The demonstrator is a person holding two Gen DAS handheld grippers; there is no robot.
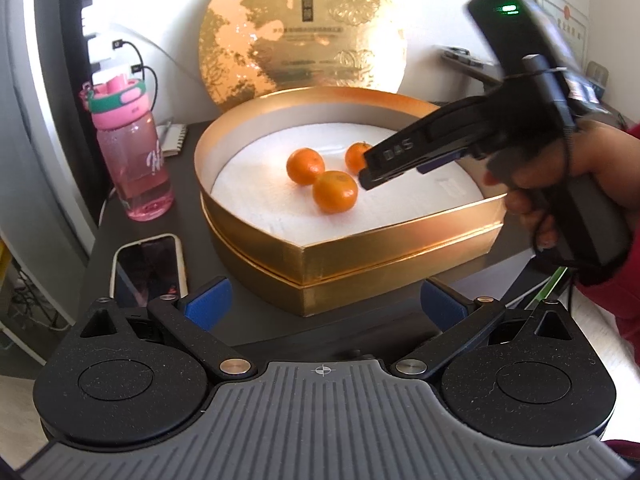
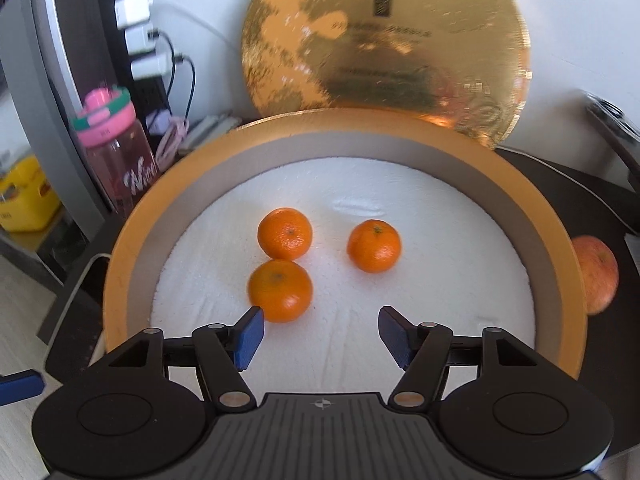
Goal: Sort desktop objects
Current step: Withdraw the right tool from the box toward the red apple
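Three small round orange tangerines [image 2: 284, 233] [image 2: 279, 290] [image 2: 373, 245] are sitting in one gold heart-shaped cardboard box [image 2: 120, 276]; one reddish apple [image 2: 595, 274], one pink plastic water bottle [image 1: 134, 152], one white-cased smartphone [image 1: 149, 270] and one round gold lid [image 1: 304, 32] are sharing the counter [image 1: 192, 216].

Both tongs are matte black with a grey ribbed grip plate bearing a white crosshair, silver pivot screws and blue ridged pads. The right tongs [image 1: 390, 170] carry white lettering, a green light and a thin black cable; the hand [image 1: 560, 184] wears a red sleeve.
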